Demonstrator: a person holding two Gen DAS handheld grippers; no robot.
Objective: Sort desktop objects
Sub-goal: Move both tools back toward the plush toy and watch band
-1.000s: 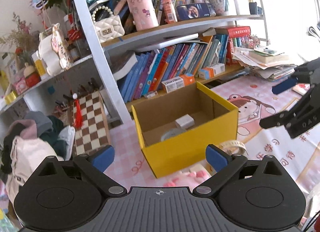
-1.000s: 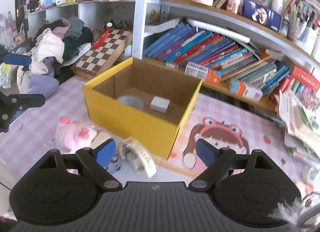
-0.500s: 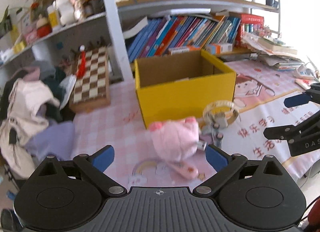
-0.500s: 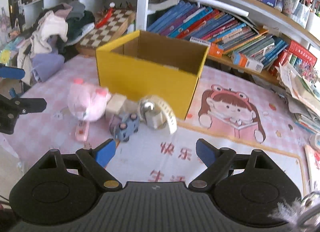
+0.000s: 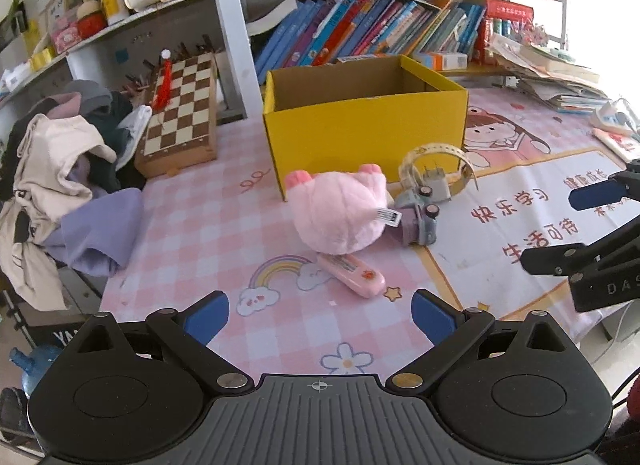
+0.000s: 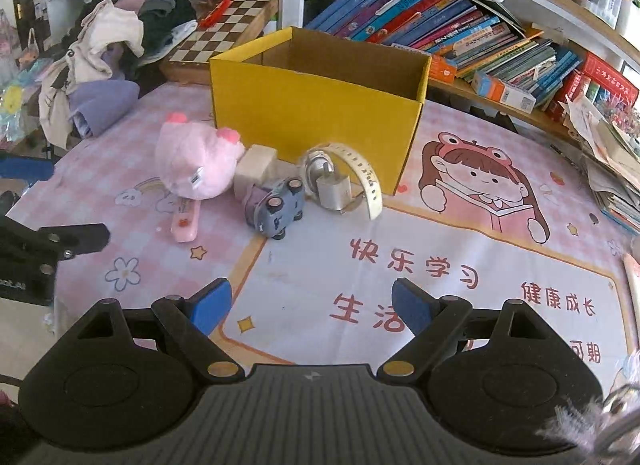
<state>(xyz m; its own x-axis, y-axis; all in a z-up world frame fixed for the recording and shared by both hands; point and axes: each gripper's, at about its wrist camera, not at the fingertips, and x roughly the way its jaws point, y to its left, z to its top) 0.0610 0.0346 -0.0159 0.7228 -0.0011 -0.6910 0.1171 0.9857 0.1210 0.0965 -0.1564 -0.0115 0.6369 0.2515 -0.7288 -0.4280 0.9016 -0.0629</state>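
Cluttered bookshelves back a table [image 5: 208, 225] with pink checked cloth. Yellow cardboard box [image 5: 366, 137] stands open, inside hidden from view. Still unsorted just in front: pink plush toy [image 5: 340, 213], grey toy car [image 6: 276, 209], pink flat case [image 5: 352, 275], cream strap coil [image 6: 352, 173], beige block [image 6: 254, 169]. Left gripper [image 5: 320, 313] and right gripper [image 6: 311, 307] hover with fingers spread, empty. Sorting looks barely begun.

The cardboard box [image 5: 368, 137] is yellow outside, brown inside. The plush toy [image 5: 340, 217] is pink; the toy car [image 6: 276, 207] grey-blue; the tablecloth [image 5: 208, 225] pink-and-white check; the chessboard [image 5: 180, 105] brown-and-white squares.
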